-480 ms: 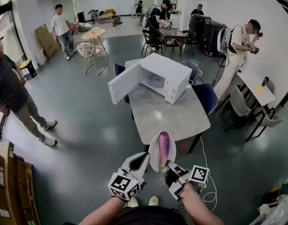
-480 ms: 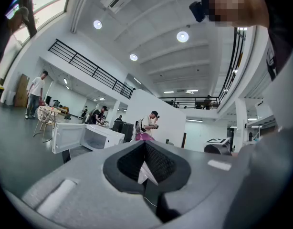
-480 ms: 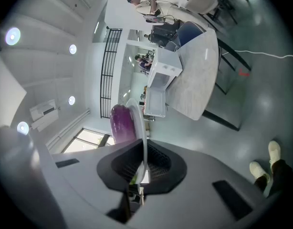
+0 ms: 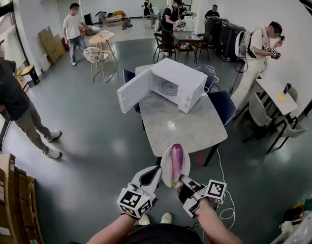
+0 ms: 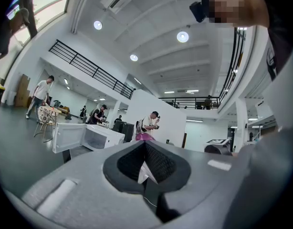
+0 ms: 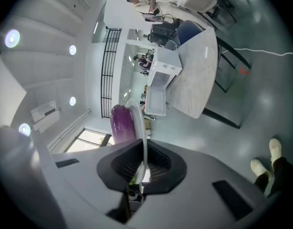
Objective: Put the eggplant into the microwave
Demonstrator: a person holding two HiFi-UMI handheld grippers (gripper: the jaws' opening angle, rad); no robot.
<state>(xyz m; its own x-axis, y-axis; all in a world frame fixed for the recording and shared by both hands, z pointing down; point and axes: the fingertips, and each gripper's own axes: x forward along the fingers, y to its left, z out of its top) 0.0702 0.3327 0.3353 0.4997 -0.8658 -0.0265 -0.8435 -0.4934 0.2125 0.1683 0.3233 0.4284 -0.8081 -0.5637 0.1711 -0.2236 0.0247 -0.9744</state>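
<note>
Your left claw has its jaws drawn together at the tips. A white sliver shows deep between its ribbed dark pads, and you can't tell what it is. From that claw's own view only a purple cap of the eggplant peeks over the tips; the rest is hidden.

Just right of that claw is the plate, white, round and thin-rimmed. The eggplant lies lengthwise on it, glossy, long and rounded, straight ahead of your right claw. Its near end is hard to make out where it meets the claw tips.

Your right claw is clamped on the plate's near rim, which runs edge-on between the pads.

Well ahead of both claws, a boxy white microwave stands on a pale stone-look table, its door swung open to the left.
</note>
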